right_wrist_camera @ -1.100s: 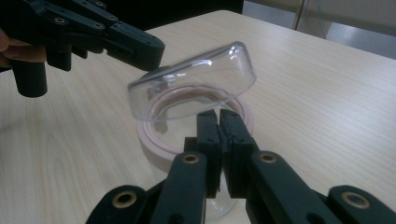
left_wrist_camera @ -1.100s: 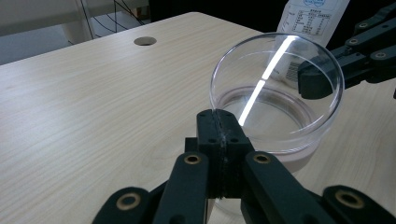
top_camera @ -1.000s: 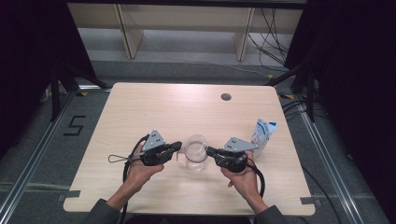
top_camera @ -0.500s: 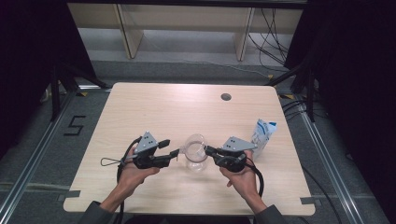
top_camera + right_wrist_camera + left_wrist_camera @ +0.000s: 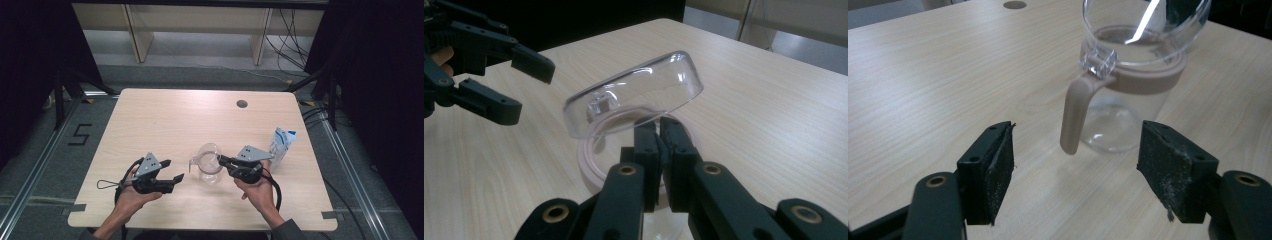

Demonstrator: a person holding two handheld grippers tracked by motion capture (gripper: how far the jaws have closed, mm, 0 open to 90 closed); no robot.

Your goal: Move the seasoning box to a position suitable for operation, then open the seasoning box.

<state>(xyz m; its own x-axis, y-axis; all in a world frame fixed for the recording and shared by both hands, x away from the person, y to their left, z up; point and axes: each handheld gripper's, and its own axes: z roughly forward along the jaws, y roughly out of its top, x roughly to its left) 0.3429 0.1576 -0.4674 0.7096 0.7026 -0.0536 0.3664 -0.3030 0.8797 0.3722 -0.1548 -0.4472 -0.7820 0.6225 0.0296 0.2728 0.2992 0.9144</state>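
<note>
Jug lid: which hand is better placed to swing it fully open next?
Right, probably. The right tongs are shut on the jug's rim just beneath the raised clear lid; the left tongs, just opened, stand apart from the handle.

Right hand-held gripper [image 5: 658, 131] clamped on jug rim [image 5: 589, 167]; clear lid [image 5: 634, 100] tilted open above.

One sign can be read: a dark figure "5" [image 5: 81, 134] stands on the grey floor [image 5: 45, 160] just off the left edge of the surface [image 5: 165, 115], in the high view. The white and blue packet [image 5: 282, 145] near the right edge of the surface carries print, but it is too small and blurred to read. Both gripper views show no lettering.
</note>
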